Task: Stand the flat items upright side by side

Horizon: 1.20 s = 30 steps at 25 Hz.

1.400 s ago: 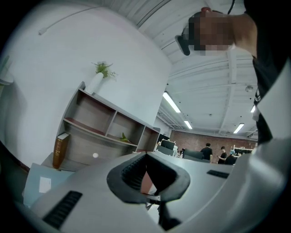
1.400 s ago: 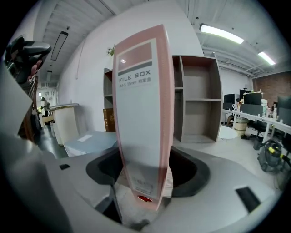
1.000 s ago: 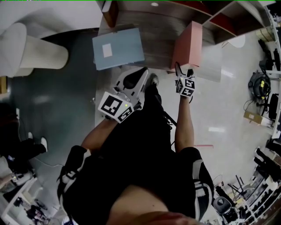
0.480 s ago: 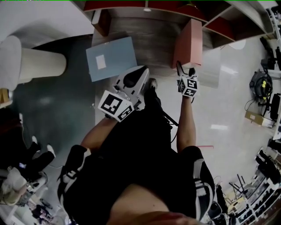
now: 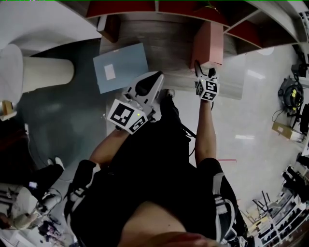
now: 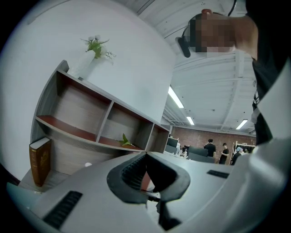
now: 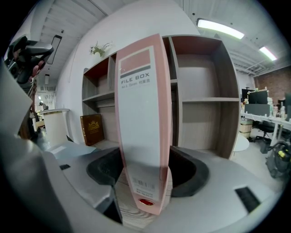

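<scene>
Wooden bench (image 5: 166, 41) below the shelf unit (image 5: 145, 7) — the right tool (image 5: 203, 71), clamped on the upright pink file box (image 7: 142, 113), had carried it deeper shelfward within a second, the left tool (image 6: 146, 173) closed and empty — the blue file box (image 5: 120, 66) lay flat, not yet stood alongside.

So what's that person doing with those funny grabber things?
A person has a grabber in each hand and is standing flat boxes up on a wooden shelf. The right gripper is clamped on a pink file box and holds it upright on the shelf. The left gripper is shut with nothing in it. A blue box lies flat on the shelf further left, not yet stood up.
</scene>
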Motion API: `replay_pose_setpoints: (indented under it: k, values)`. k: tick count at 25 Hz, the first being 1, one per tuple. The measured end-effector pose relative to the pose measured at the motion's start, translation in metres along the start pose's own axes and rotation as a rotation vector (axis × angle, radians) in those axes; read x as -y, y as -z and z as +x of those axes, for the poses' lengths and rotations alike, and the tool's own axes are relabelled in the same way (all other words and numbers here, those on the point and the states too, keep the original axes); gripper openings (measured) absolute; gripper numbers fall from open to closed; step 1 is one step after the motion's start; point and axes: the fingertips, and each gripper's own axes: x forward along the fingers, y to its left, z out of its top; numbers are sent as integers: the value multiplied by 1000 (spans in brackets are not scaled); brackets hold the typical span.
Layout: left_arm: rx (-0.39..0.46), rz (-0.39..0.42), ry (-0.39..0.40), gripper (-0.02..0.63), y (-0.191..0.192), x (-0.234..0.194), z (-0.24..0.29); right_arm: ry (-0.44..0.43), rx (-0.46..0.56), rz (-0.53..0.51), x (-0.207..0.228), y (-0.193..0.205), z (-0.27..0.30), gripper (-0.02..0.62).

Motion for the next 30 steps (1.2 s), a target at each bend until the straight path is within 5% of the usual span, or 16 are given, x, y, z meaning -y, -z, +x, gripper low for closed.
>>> replay_pose_setpoints:
  k: [30]
  values:
    - [-18,-22,-53,23,7,-17,36,-20,-13,-31,36,-12,52,334]
